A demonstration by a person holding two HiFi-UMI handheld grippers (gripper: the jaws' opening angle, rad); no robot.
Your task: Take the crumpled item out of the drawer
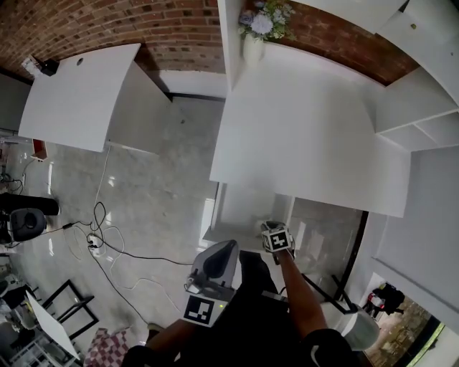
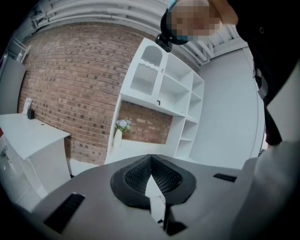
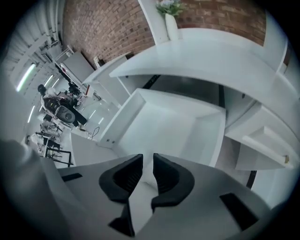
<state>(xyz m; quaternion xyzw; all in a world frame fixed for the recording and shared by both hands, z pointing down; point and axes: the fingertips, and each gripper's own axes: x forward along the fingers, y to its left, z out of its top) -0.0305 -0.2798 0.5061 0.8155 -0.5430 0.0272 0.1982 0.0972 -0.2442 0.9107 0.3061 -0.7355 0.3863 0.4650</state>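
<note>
While the right gripper [image 3: 148, 164] points steeply down over the open drawer [image 3: 117, 123], we see its two dark jaws standing a narrow gap apart, their ribbed pads [image 3: 167, 174] pressing on nothing. Through that gap a pale patch [image 3: 145, 180] shows low at the drawer's near end. It is white on white and mostly hidden by the jaws, so we cannot tell whether it is the crumpled item, and no view shows us that item plainly.

From the head view the drawer juts out from under the front edge of the white desk top [image 1: 308, 136]. The right gripper's marker cube [image 1: 276, 240] sits above the drawer's near right part, with a forearm [image 1: 301, 304] running back from it.

We find the left gripper [image 2: 151, 159] lower and to the left, outside the drawer and well apart from the right one. Its jaws meet at the tips with nothing between them, and it points roughly level towards the brick wall [image 2: 70, 79] and a white shelf unit [image 2: 174, 93].

At the back of the desk a white vase [image 1: 252, 49] of flowers [image 1: 267, 20] stands upright against a white post. A second white table [image 1: 79, 93] stands to the left, and cables [image 1: 100, 240] trail across the pale floor beside it.
</note>
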